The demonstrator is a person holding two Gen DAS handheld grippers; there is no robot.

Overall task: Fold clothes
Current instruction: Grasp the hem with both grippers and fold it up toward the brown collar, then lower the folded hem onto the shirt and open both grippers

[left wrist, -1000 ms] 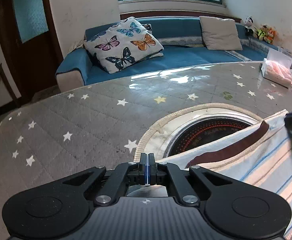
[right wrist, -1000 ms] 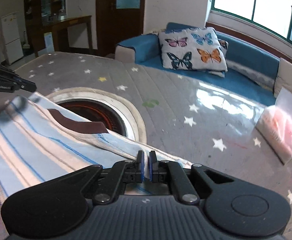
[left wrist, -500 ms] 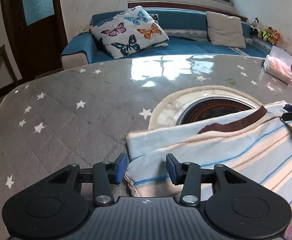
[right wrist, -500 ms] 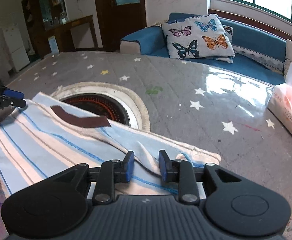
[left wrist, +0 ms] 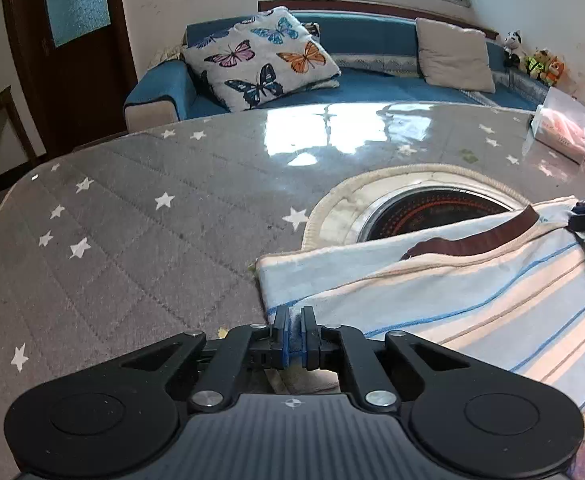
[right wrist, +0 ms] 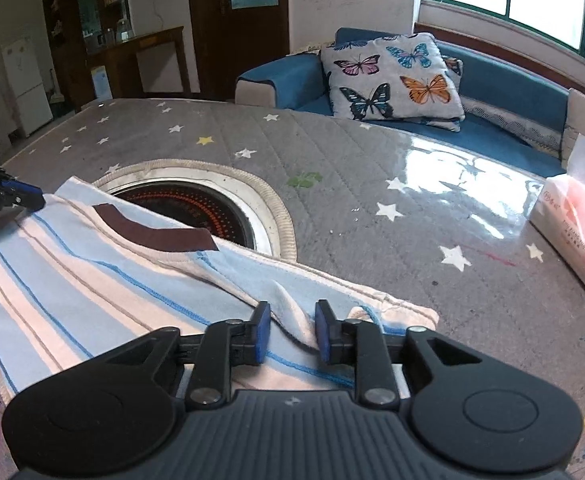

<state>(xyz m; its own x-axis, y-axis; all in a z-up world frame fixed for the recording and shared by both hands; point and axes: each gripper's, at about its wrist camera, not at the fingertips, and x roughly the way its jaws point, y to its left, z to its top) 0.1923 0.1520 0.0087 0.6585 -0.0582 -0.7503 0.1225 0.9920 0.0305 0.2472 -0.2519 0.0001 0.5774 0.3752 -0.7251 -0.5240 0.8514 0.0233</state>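
Striped shirt soft, limp, light; left gripper pinches its corner, right gripper jaws closing around bunched sleeve edge, best held at corners

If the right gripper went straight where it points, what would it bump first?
Probably the shirt. The right gripper tilts down at it, its jaws closing around a raised fold. Under the shirt lies the table, so it could not go much further.
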